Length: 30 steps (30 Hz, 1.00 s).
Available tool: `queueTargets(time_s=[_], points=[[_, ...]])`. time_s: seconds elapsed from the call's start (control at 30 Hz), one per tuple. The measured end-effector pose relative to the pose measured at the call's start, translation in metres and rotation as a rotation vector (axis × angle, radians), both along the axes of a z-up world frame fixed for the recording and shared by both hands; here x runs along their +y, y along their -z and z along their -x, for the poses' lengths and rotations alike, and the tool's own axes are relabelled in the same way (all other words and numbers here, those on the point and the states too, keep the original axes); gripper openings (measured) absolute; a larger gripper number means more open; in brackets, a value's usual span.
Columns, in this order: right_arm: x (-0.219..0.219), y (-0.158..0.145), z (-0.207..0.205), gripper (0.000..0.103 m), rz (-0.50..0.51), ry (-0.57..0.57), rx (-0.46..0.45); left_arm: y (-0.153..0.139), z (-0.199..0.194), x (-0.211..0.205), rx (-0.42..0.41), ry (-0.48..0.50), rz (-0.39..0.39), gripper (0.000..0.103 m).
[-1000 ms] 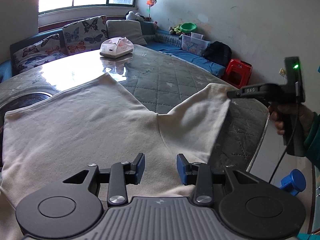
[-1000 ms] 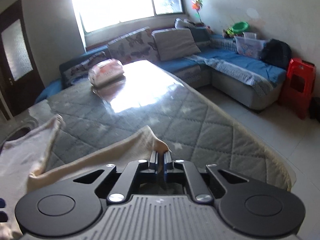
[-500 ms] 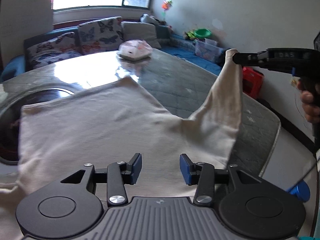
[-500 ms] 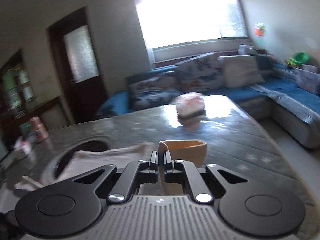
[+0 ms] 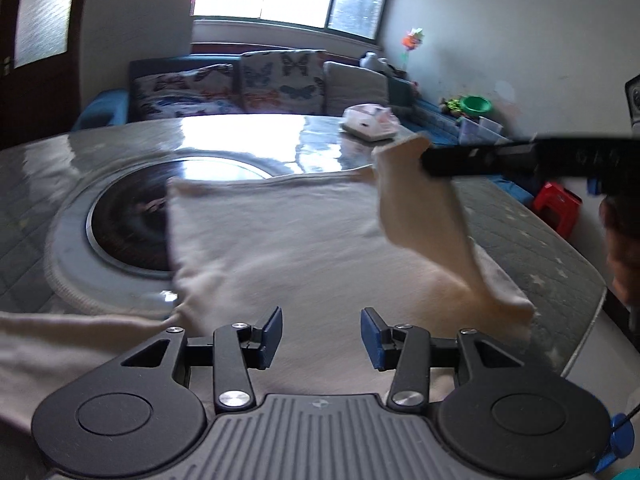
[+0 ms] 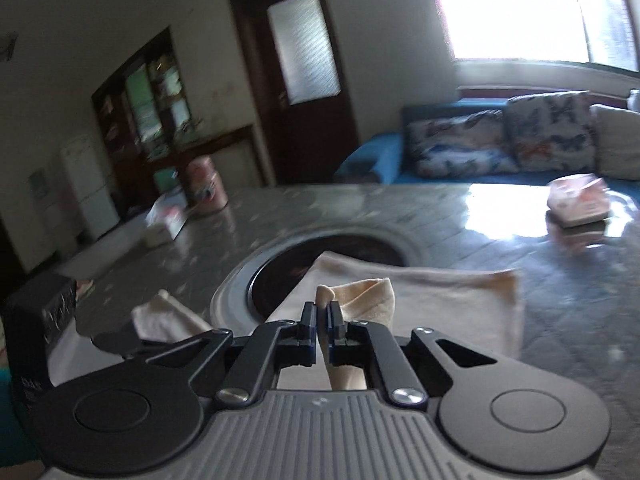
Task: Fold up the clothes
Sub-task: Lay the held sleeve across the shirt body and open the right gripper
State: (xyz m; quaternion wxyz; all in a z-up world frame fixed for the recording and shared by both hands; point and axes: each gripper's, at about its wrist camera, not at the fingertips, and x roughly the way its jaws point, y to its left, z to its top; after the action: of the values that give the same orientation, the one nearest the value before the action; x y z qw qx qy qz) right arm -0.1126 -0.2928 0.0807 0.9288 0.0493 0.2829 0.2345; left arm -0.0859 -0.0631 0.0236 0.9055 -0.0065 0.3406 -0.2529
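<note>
The right gripper (image 6: 322,330) has its jaws pressed together on the end of a sleeve (image 5: 424,208) of the cream garment (image 5: 288,248), which rises from the pinch as a small crumpled peak in its own wrist view. In the left wrist view that sleeve hangs lifted from the black jaws, running down and to the right to where it joins the body of the garment near the table's right edge. The left gripper (image 5: 321,334) is spread and holds nothing; it hovers over the near part of the cloth. The body lies flat on the quilted table cover (image 5: 540,240), its far-left corner over the round dark recess (image 5: 124,220). From the right gripper the body lies ahead and below, so the sleeve's long axis looks set to fold inward across it. The right hand is plainly the nearer one for that.
</note>
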Motion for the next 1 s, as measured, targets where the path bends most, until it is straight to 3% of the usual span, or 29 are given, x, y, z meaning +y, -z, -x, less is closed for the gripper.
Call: queueTargets(time_s=[0.27,0.33,0.47,0.63,0.7,0.87,1.0], points=[[0.045,0.036,-0.005,0.005,0.085,-0.102,0.093,0.001,0.001,0.022,0.007,-0.065,0.015,0.048],[0.053,0.045,-0.007,0.010,0.099,-0.118,0.116,-0.001,0.001,0.024,0.004,-0.074,0.018,0.049],[0.059,0.054,-0.006,0.011,0.108,-0.136,0.143,-0.004,-0.001,0.026,-0.004,-0.083,0.030,0.050],[0.051,0.051,0.008,0.028,0.140,-0.148,0.138,-0.005,-0.003,0.019,-0.005,-0.064,0.030,0.050],[0.043,0.050,0.015,0.037,0.159,-0.132,0.129,-0.003,-0.004,0.014,-0.003,-0.048,0.029,0.050],[0.001,0.049,0.033,0.046,0.208,-0.017,0.138,0.006,-0.009,0.000,0.017,-0.022,0.014,0.048],[-0.031,0.051,0.035,0.049,0.197,0.094,0.146,0.014,-0.013,-0.007,0.039,-0.014,-0.008,0.037]])
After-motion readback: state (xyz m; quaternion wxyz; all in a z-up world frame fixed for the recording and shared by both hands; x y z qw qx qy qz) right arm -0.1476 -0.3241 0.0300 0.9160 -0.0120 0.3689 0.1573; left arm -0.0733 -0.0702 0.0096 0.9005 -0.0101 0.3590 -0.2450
